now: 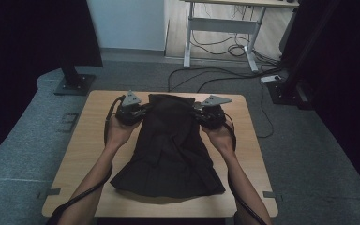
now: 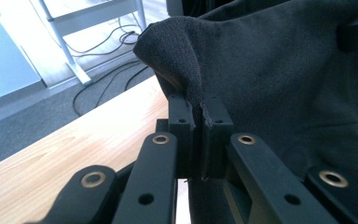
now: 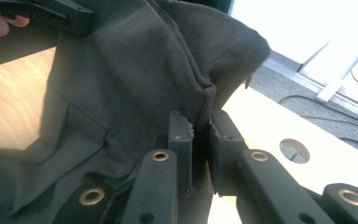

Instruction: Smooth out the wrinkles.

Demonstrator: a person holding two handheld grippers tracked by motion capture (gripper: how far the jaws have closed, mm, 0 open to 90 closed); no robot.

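black garment [image 1: 168, 150] over wooden table [image 1: 82, 154] (hem resting); left gripper [image 1: 140, 111], right gripper [image 1: 198, 112] both clamped on its top corners.

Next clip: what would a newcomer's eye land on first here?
The black fabric garment spread down the middle of the light wooden table, its far edge pinched at both corners. The left hand-held gripper and the right hand-held gripper are each shut on that edge, with the near hem fanned out on the table. Beyond the table, cables trail across the floor under a white desk frame.

wooden table [image 1: 93, 140], white desk frame [image 1: 220, 23], floor cables [image 1: 225, 49]
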